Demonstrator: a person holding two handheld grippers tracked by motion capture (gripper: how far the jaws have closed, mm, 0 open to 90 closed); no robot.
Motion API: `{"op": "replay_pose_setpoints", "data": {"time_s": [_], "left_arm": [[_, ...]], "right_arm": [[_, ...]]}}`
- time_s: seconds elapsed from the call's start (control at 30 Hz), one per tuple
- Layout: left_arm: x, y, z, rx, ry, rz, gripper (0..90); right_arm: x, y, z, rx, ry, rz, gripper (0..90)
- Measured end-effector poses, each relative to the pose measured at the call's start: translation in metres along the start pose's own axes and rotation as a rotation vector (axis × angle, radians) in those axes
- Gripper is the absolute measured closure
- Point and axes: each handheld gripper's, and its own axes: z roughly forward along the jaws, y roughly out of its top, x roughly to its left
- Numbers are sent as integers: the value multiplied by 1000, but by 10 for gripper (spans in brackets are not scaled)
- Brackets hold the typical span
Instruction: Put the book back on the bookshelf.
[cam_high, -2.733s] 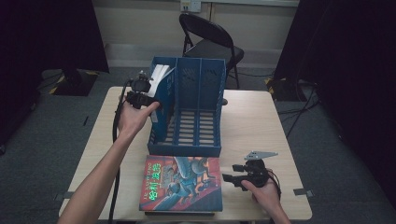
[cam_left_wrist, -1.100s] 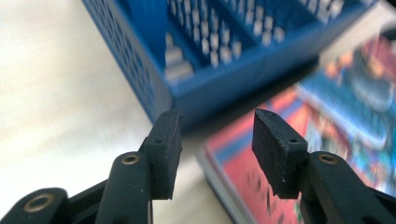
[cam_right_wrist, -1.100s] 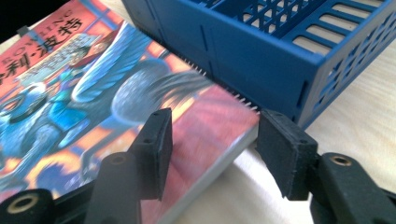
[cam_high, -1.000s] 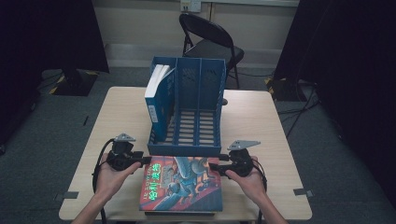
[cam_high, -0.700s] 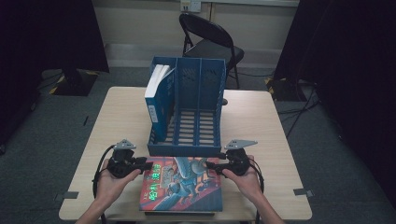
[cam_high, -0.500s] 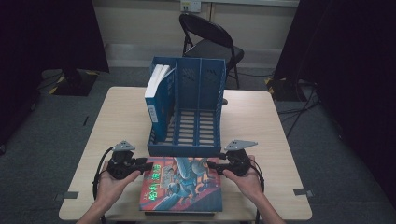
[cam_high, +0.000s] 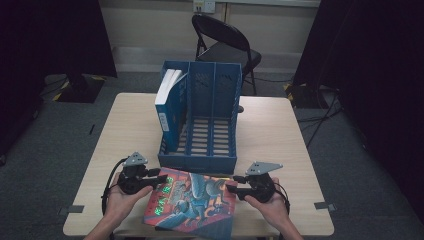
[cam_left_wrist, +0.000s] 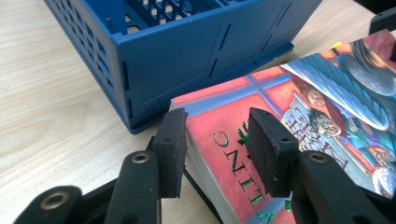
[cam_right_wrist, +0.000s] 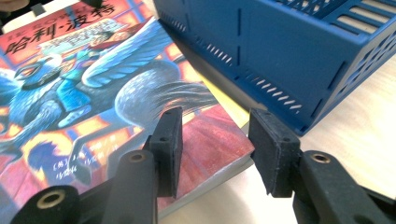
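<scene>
The book lying flat on the table carries the Chinese title 哈利·波特 in gold on red across its cover; from the left gripper view, green Latin letters run along the cover, only partly legible, something like "LING"

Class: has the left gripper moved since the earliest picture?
Yes. The left gripper has come from the blue file rack's upper left corner down to the book in front.

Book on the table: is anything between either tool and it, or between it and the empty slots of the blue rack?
Nothing visible. Both tools, left and right, are open at the book's side edges. The rack's low front wall lies just beyond it; middle and right slots are empty.
</scene>
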Motion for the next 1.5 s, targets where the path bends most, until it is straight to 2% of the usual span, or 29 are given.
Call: {"op": "replay_pose_setpoints", "data": {"time_s": [0.07,0.2,0.27,0.33,0.4,0.5,0.73,0.93,1.07,1.1,1.27,1.33,1.47,1.5], "left_arm": [[1,0,0,-7,2,-9,628],[1,-2,-4,-4,-13,-5,650],[0,-7,-6,-6,-39,-22,612],[-3,-13,-10,-13,-37,-24,592],[-5,-13,-11,-8,-28,-16,607],[-7,-13,-11,-17,-10,-15,627],[-8,-7,-2,-10,-41,-10,668],[-17,4,10,5,-43,50,675],[-25,12,22,20,-74,85,680],[-27,15,25,28,-80,89,681],[-39,26,41,44,-114,144,685],[-41,29,47,43,-131,139,688],[-45,38,54,82,-148,153,692],[-45,40,56,83,-155,144,695]], "right_arm": [[4,-3,-4,0,8,-4,562],[5,-4,-6,-16,14,-4,561],[4,-2,-2,-34,21,2,522],[5,1,4,-39,24,4,506],[7,5,10,-29,50,-6,555],[12,7,14,-15,34,-32,571],[16,-1,4,8,67,-30,608],[25,-11,-7,27,88,-33,617],[31,-12,-10,43,123,-53,612],[32,-9,-8,37,118,-52,582],[26,6,-1,5,105,-48,607],[23,12,3,-1,108,-47,617],[20,19,15,3,132,-39,619],[20,19,19,8,139,-42,615]]}}
